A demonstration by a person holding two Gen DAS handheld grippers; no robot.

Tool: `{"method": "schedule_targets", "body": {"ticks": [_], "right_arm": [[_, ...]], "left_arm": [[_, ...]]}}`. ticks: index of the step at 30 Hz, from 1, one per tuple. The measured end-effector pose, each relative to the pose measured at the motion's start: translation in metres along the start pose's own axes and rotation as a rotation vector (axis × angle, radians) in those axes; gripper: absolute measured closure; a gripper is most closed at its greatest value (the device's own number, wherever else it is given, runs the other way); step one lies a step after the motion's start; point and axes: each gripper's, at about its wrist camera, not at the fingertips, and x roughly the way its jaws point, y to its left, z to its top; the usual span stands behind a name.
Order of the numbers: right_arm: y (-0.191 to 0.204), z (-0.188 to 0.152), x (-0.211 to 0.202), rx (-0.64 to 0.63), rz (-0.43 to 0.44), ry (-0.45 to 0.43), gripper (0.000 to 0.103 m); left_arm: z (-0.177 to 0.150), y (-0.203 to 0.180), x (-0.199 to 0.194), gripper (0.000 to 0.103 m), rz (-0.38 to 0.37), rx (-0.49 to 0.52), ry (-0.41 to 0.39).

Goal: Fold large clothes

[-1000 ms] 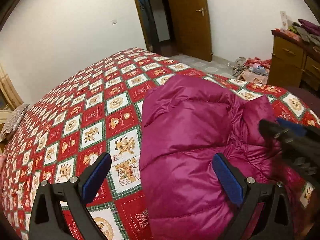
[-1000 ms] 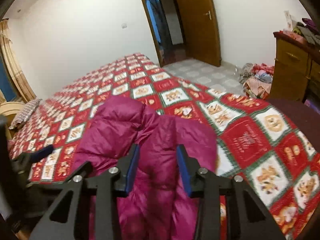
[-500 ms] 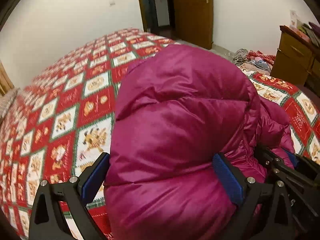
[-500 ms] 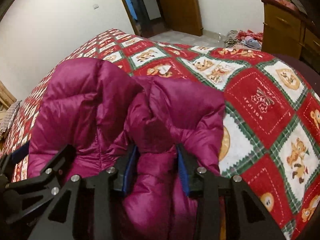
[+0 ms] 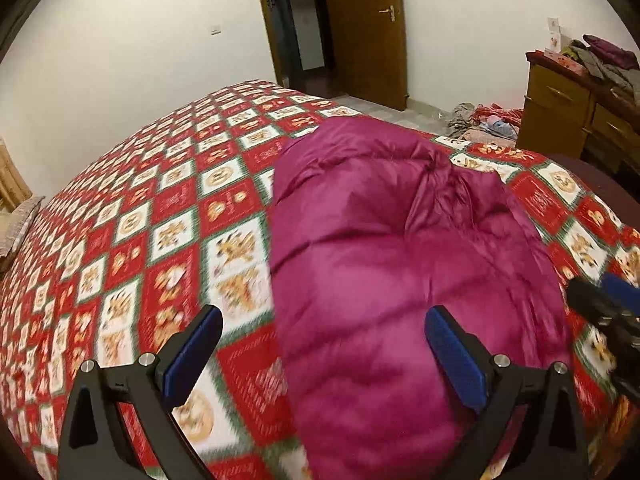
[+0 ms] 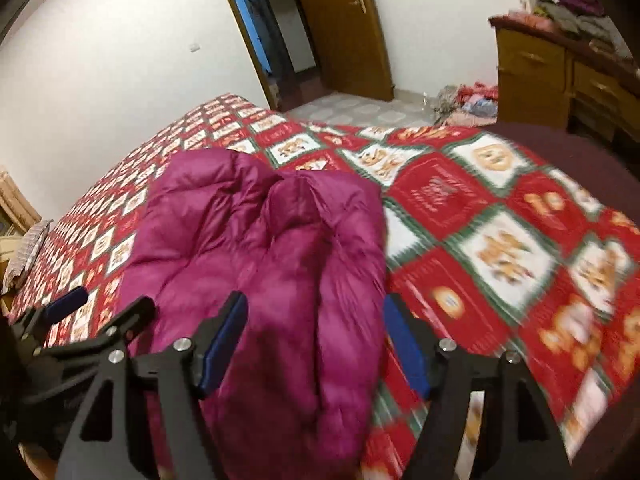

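Observation:
A magenta puffer jacket [image 5: 400, 260] lies bunched on the red, white and green patterned bedspread [image 5: 160, 220]. It also shows in the right wrist view [image 6: 260, 248]. My left gripper [image 5: 324, 356] is open, its jaws wide apart over the jacket's near left edge, holding nothing. My right gripper [image 6: 316, 344] is open, its jaws on either side of the jacket's near right part without pinching it. The right gripper shows at the right edge of the left wrist view [image 5: 608, 308]. The left gripper shows at the left of the right wrist view [image 6: 68, 320].
A wooden dresser [image 5: 576, 116] with piled clothes stands at the right. A heap of clothes [image 5: 484, 120] lies on the floor near the wooden door [image 5: 360, 28]. A striped pillow [image 6: 32, 248] lies at the bed's far left.
The right gripper has opened and let go of the jacket. Both grippers have pulled back and risen. The jacket has dropped flatter onto the bed.

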Motion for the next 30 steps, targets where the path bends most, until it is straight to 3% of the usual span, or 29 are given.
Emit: {"method": "schedule_targets", "body": {"ticks": [2,8,15,23,30], "right_arm": [[0.001,-0.009,-0.025,-0.003,-0.015,-0.043,0.016],[0.018,-0.03,-0.066,-0.064,-0.054,-0.116,0.011],[0.04,-0.052,-0.083,-0.126,-0.065,-0.131,0.008],[0.051,-0.064,-0.122,-0.131,-0.063,-0.19,0.003],[0.057,-0.065,-0.158,-0.129,-0.07,-0.281,0.001]], "left_arm": [[-0.013,0.004,-0.014,0.001,-0.005,-0.009,-0.002],[-0.044,0.01,-0.05,0.001,-0.003,-0.027,-0.024],[-0.064,0.025,-0.09,0.001,-0.079,-0.09,-0.066],[-0.074,0.039,-0.131,0.001,-0.03,-0.123,-0.136],[-0.079,0.046,-0.173,0.001,0.002,-0.116,-0.254]]}}
